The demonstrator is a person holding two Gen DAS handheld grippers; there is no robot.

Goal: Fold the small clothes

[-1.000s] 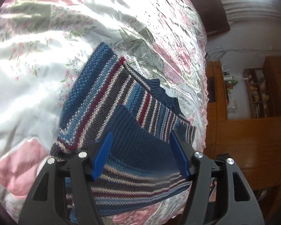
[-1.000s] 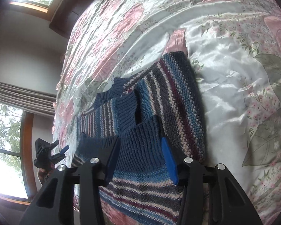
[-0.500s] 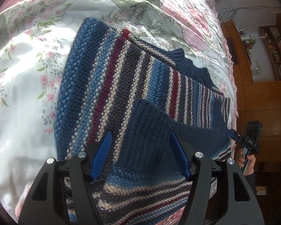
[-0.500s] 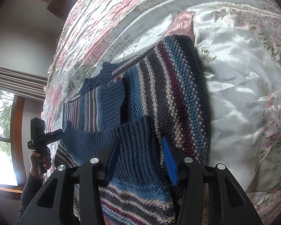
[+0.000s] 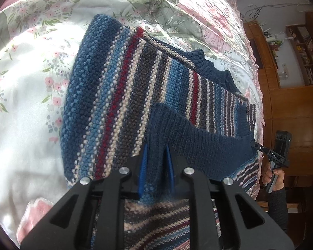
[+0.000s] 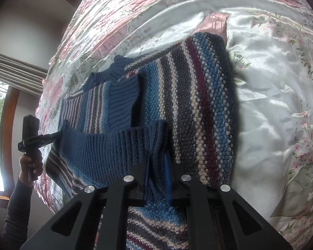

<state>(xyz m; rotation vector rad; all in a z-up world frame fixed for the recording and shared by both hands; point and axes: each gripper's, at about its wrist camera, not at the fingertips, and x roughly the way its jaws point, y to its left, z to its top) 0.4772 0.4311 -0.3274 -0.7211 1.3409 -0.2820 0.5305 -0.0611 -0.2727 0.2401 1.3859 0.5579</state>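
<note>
The sweater (image 5: 119,95) runs off at 6 o'clock behind both grippers; shelf items (image 5: 302,48) at 2 o'clock are too small to identify.

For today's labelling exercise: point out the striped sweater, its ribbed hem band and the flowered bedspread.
striped sweater (image 5: 123,95), left wrist view, on the striped body.
ribbed hem band (image 6: 106,152), right wrist view, mid-band.
flowered bedspread (image 6: 281,95), right wrist view, bare satin.

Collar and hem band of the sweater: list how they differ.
The hem band is pinched at its two ends by the left gripper and the right gripper; the collar is untouched. The hem band is folded up over the striped body; the collar lies at the far end, on the bedspread. The hem band is long and straight, the collar short and curved. Both are plain navy ribbed knit.
</note>
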